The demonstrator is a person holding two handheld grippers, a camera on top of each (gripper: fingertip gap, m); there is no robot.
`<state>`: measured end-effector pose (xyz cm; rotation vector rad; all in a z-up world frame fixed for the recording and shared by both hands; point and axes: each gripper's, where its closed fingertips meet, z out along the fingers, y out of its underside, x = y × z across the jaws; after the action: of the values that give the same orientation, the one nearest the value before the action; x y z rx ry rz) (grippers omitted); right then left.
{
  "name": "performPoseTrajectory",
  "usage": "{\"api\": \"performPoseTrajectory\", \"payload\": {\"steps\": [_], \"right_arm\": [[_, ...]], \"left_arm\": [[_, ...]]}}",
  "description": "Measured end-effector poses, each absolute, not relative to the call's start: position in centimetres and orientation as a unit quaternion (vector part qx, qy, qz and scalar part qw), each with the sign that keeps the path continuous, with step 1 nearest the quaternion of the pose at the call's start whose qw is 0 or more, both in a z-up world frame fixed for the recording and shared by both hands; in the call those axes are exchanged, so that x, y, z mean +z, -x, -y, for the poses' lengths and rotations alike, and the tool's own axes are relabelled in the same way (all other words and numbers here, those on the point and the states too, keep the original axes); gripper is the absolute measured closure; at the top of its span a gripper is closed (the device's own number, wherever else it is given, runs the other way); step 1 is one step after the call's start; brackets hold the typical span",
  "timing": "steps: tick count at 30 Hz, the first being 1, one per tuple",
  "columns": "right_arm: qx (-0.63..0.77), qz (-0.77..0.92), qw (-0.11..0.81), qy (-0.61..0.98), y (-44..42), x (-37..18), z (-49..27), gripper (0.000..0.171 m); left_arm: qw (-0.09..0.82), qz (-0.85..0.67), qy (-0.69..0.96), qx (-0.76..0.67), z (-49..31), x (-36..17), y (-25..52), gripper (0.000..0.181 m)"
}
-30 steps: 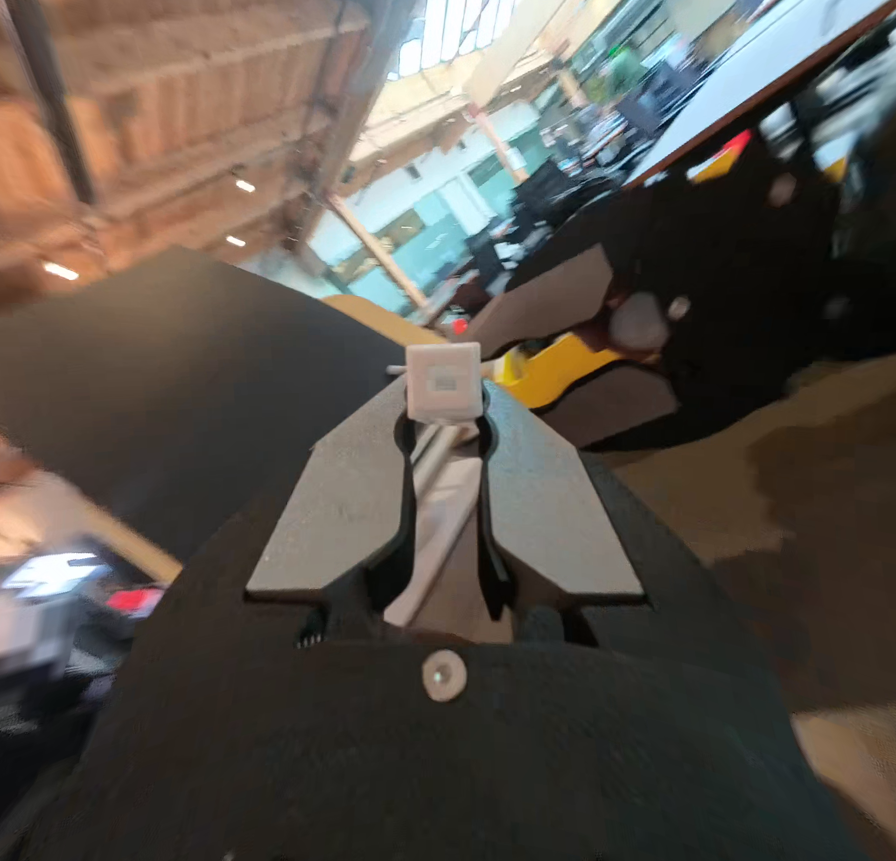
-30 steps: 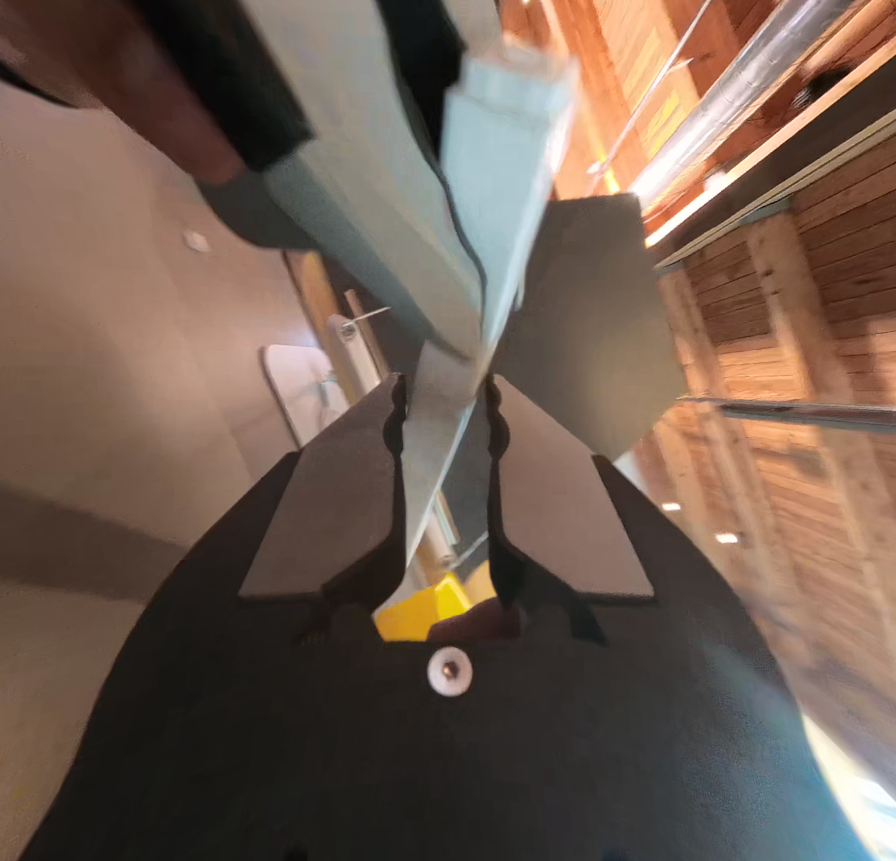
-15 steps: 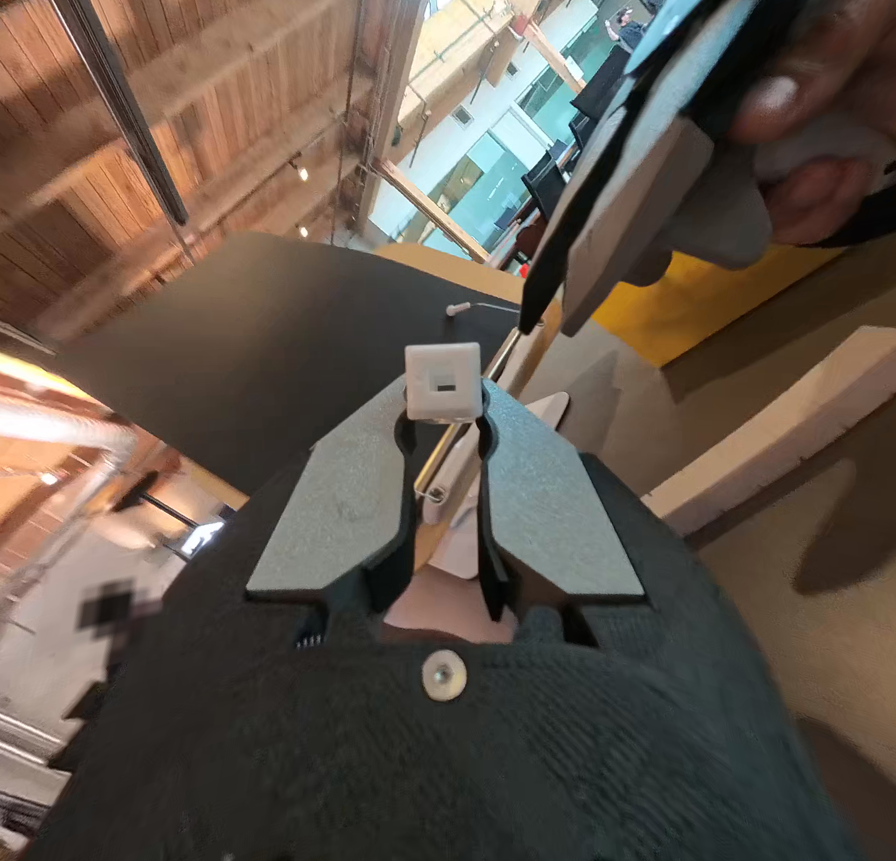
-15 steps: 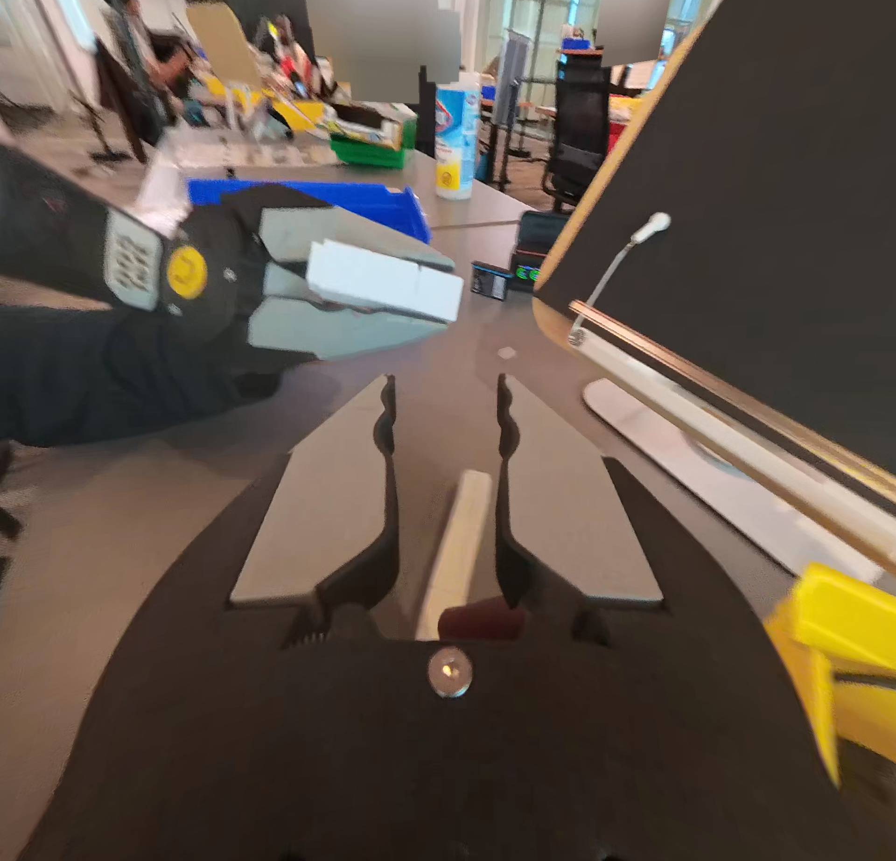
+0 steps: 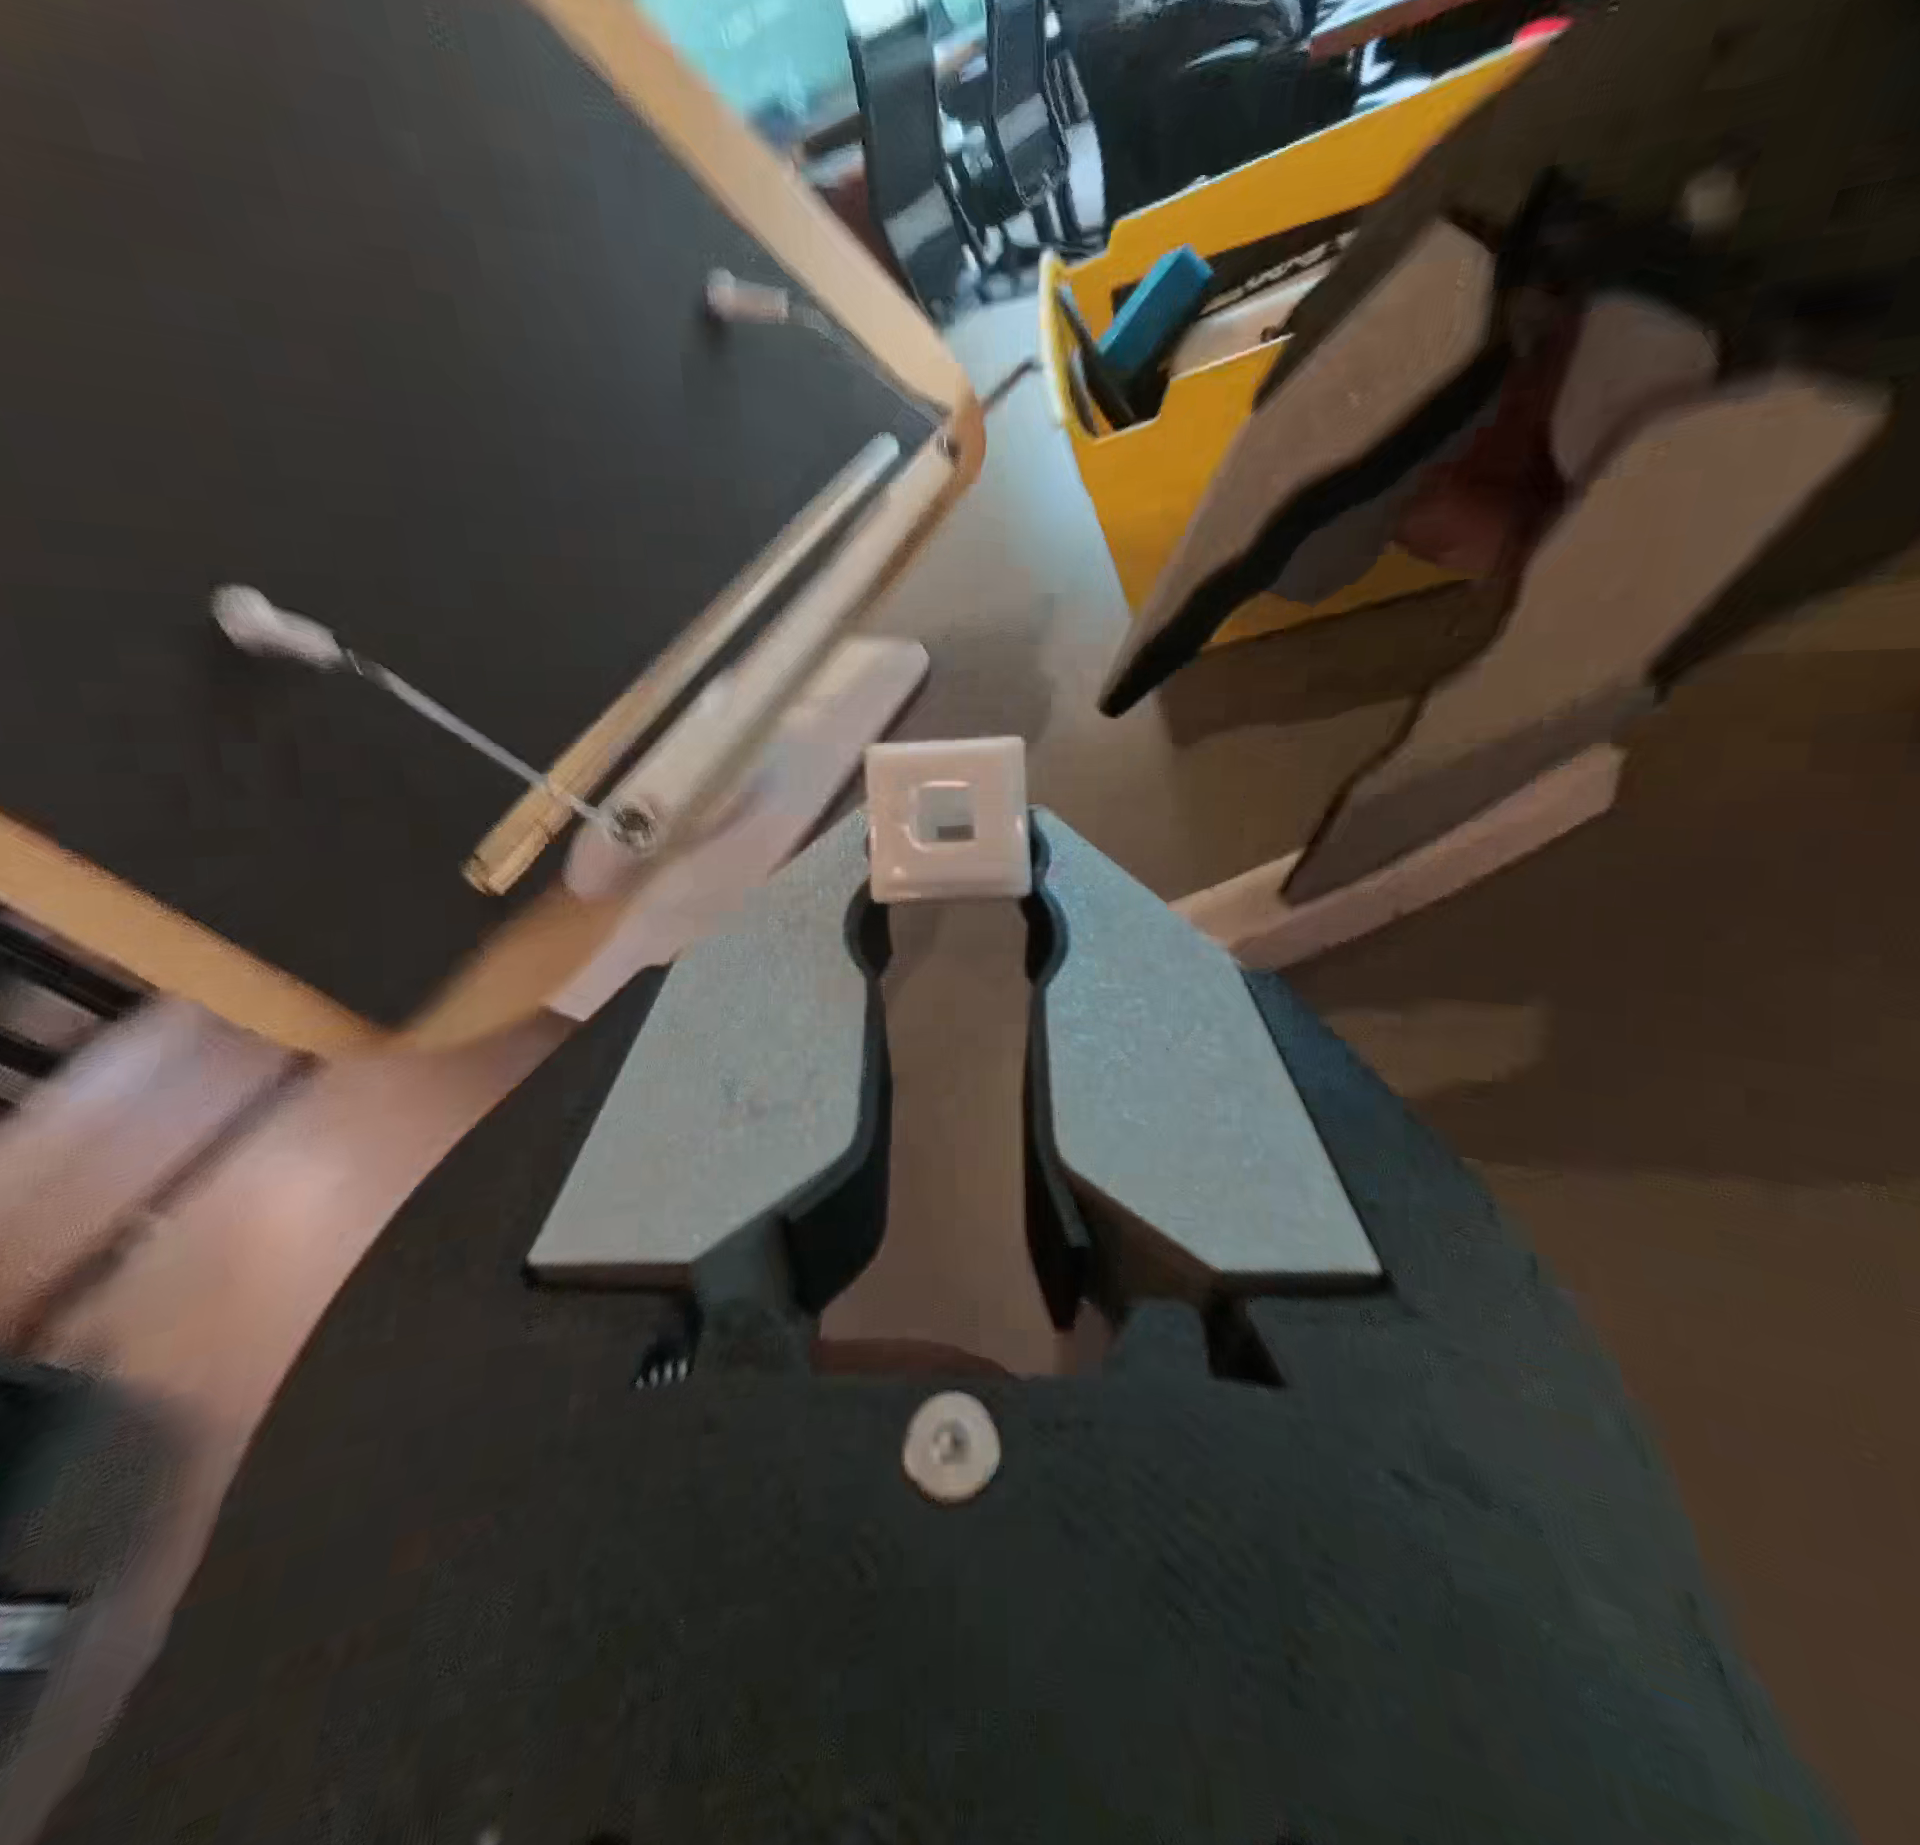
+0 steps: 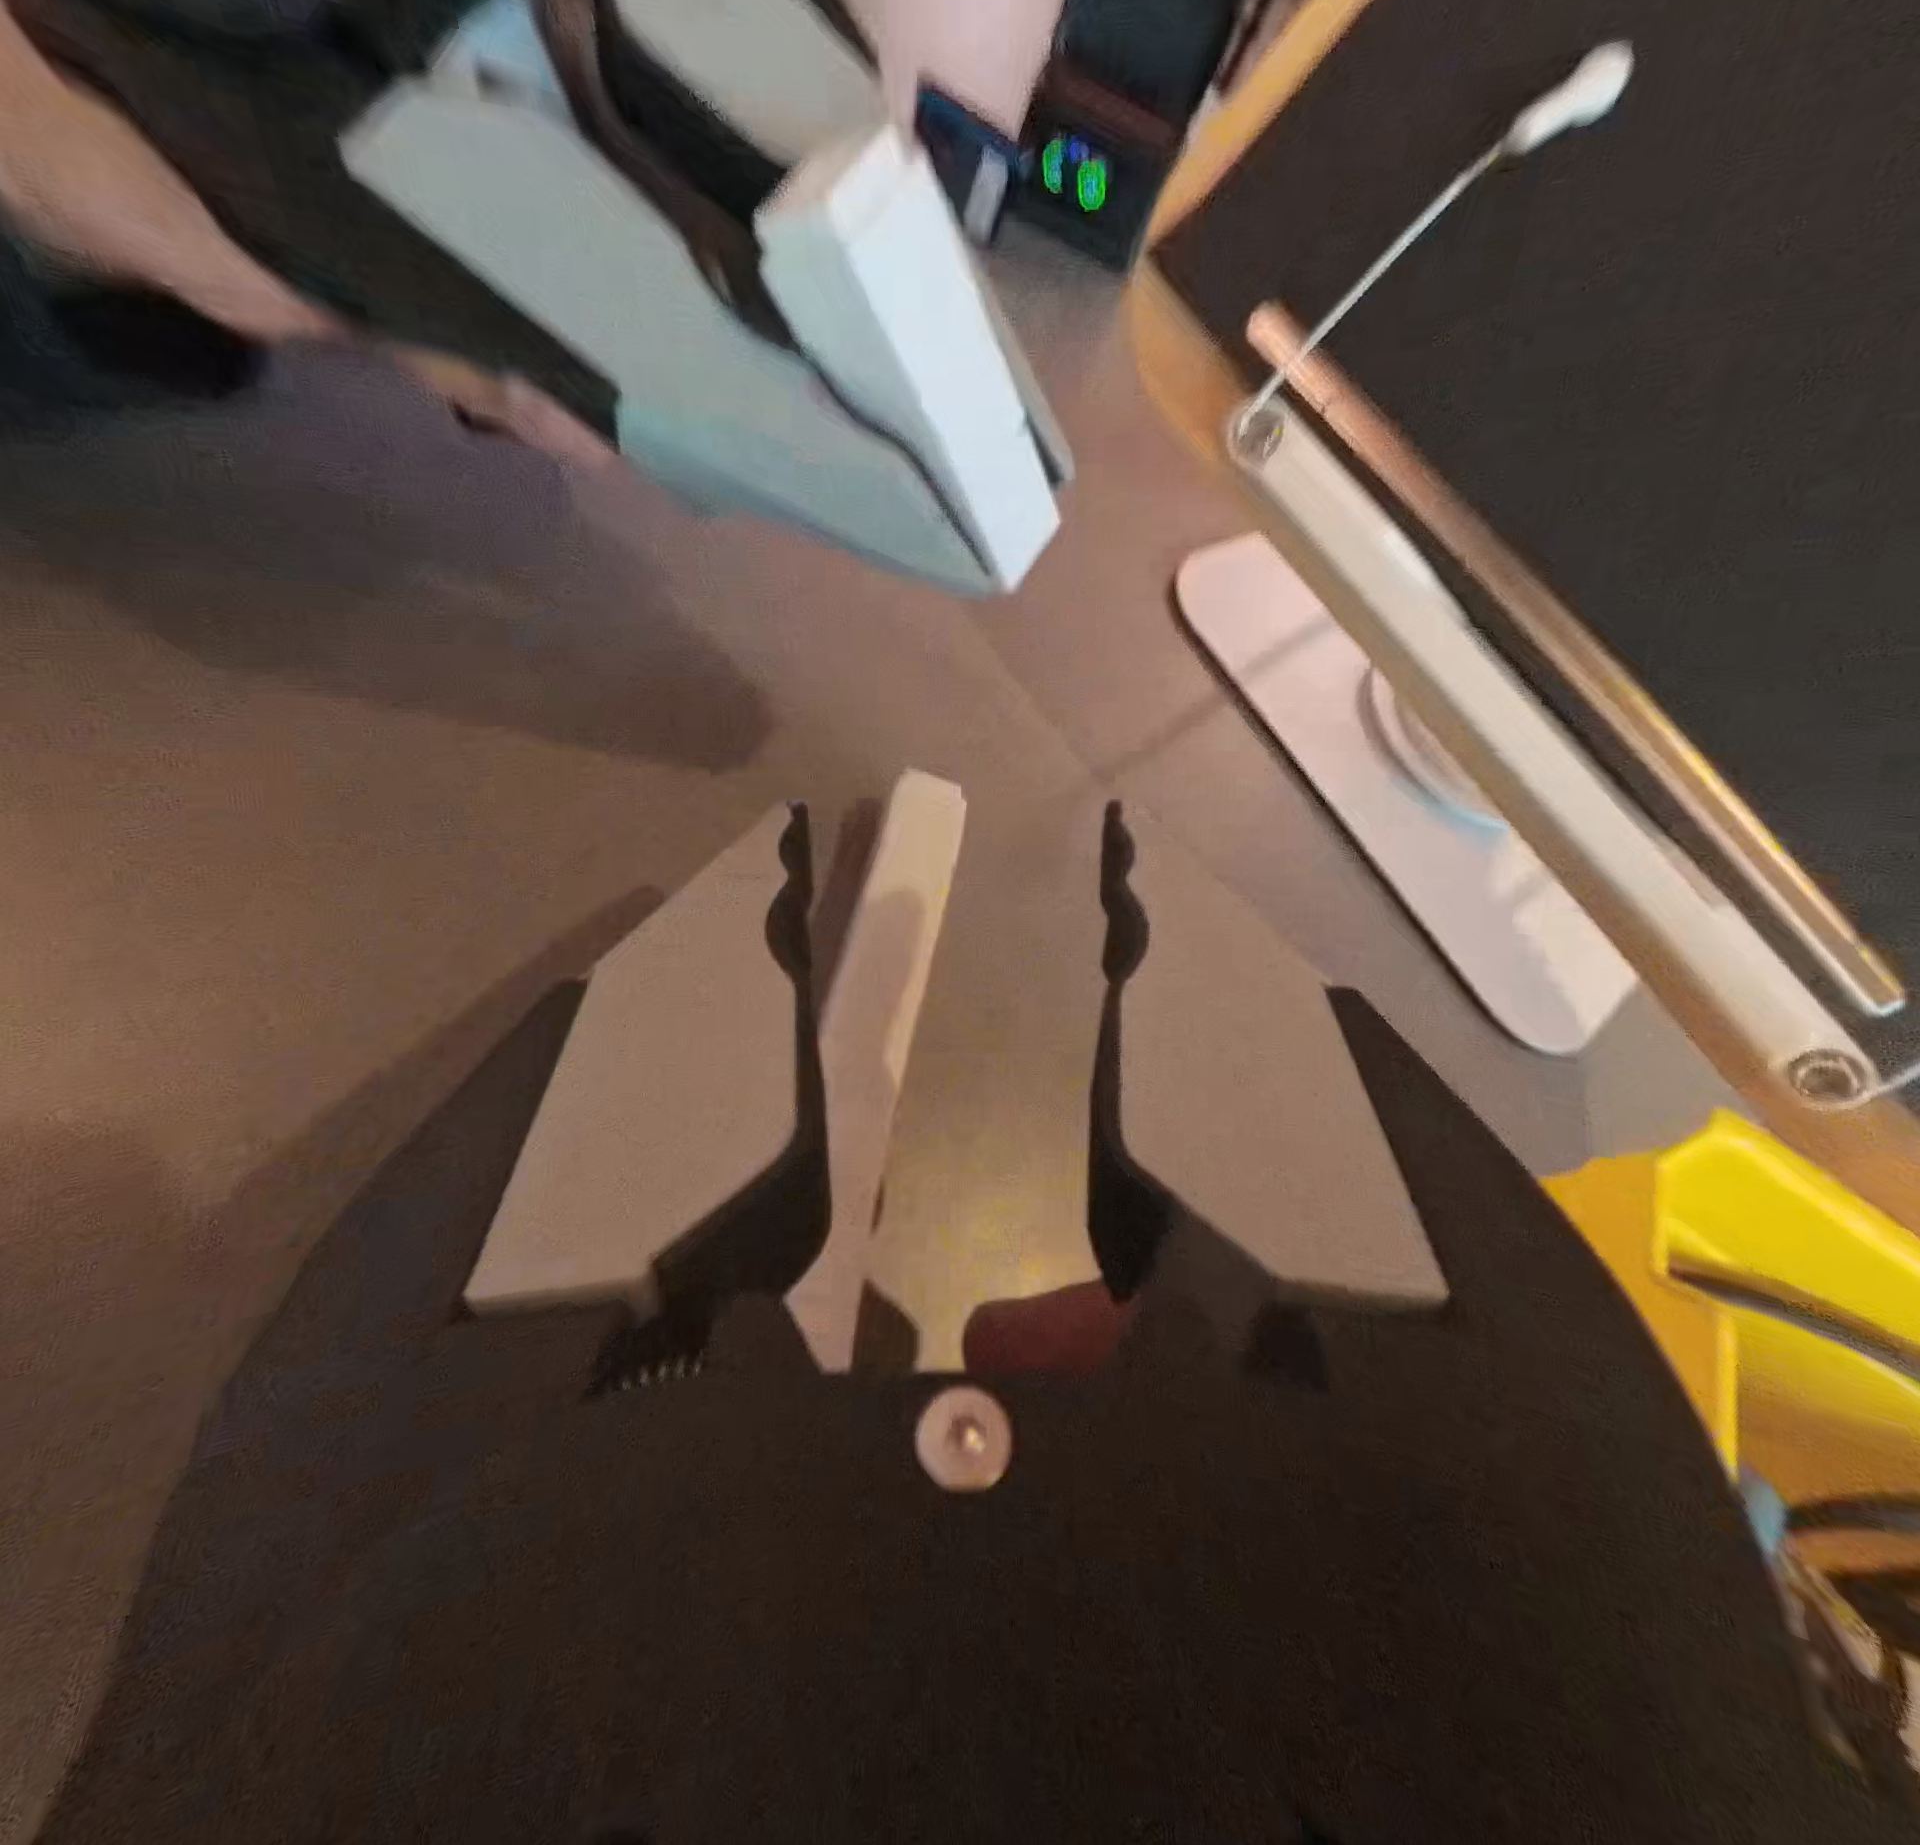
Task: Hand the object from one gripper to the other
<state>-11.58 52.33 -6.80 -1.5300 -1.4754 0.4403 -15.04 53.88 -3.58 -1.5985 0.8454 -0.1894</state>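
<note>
My left claw [image 5: 948,865] stays clenched on the white block [image 5: 945,819], its square end face poking out just past the tips. Half a second ago that camera pointed up at a wooden ceiling; now it looks low across the brown worktop [image 5: 1558,1224], with the black board [image 5: 364,393] on the left and a yellow bin [image 5: 1174,424] behind. My right claw [image 5: 1382,673] has come down from the upper corner and now faces me from the upper right, its jaws spread wide. From the right wrist view, my right claw [image 6: 951,819] is released and grips nothing, and its gap looks wider than before. A second pale bar [image 6: 883,1016] lies on the worktop below it, shifted toward the left finger. The left claw there has swung to point downward with the block. Both views are smeared by motion. The block's length is hidden between my left fingers, and the far claws' bodies are cut off at the frame edges.
</note>
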Motion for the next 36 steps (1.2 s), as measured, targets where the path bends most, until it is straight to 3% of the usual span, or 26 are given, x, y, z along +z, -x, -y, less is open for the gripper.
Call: {"api": "performPoseTrajectory", "payload": {"steps": [3, 8, 12, 18, 36], "right_arm": [[0.104, 0.629, 0.422, 0.644, 11.3, -10.3, -53.0, 0.113], [0.092, 0.638, 0.407, 0.647, 12.3, -12.5, -53.3, 0.151], [0.144, 0.642, 0.402, 0.637, 12.4, -11.2, -52.7, 0.151], [0.38, 0.555, 0.426, 0.605, 12.4, -3.9, -50.8, 0.153], [0.437, 0.564, 0.379, 0.589, 13.3, -4.8, -49.1, 0.154]], "left_arm": [[0.564, -0.334, 0.732, -0.187, -53.7, -4.9, 15.5, 0.161], [0.504, -0.287, 0.71, -0.4, -51.7, -3.9, 14.6, 0.161], [0.486, -0.221, 0.678, -0.505, -51.5, -2.0, 15.3, 0.161], [0.474, -0.178, 0.662, -0.553, -51.7, -1.3, 16.2, 0.161], [0.462, -0.256, 0.686, -0.5, -50.0, -1.6, 15.4, 0.162]]}}
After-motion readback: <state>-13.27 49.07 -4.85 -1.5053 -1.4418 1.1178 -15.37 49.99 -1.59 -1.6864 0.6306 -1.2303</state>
